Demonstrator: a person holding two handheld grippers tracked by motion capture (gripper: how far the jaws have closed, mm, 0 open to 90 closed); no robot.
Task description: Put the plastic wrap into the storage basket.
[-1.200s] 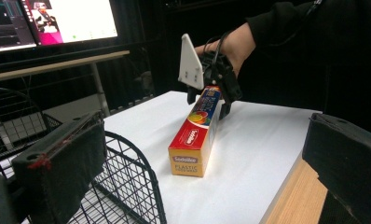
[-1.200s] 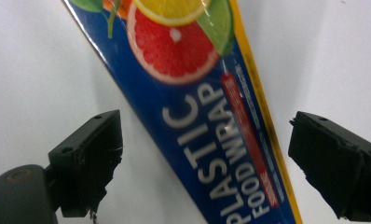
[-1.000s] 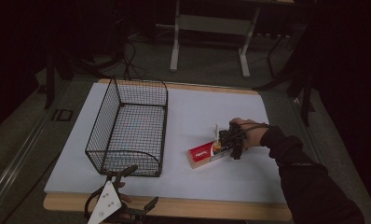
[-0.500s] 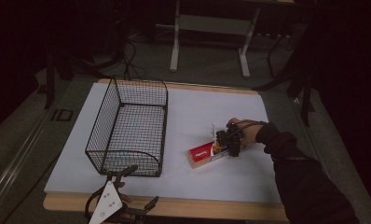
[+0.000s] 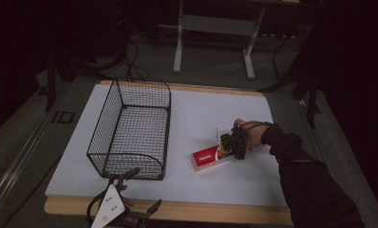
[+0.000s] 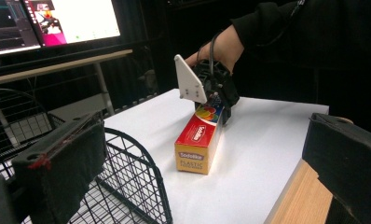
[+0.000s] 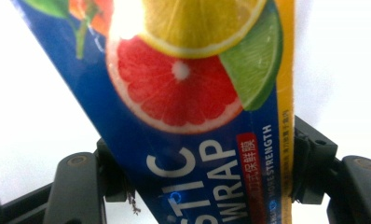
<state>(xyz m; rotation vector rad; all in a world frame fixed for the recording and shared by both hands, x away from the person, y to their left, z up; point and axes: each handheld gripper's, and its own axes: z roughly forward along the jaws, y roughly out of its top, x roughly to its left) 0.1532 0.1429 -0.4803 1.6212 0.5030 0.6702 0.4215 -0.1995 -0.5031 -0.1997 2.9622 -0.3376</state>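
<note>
White tabletop carried the plastic wrap box at 3 o'clock of the wire basket, where your right gripper was clamped on its far end while your left gripper sat wide open, holding nothing, at the near edge.

white mat covers a wood-edged table. metal stand legs on the floor at 12 o'clock, cables at 11. lit monitors behind the table in left gripper view.
</note>
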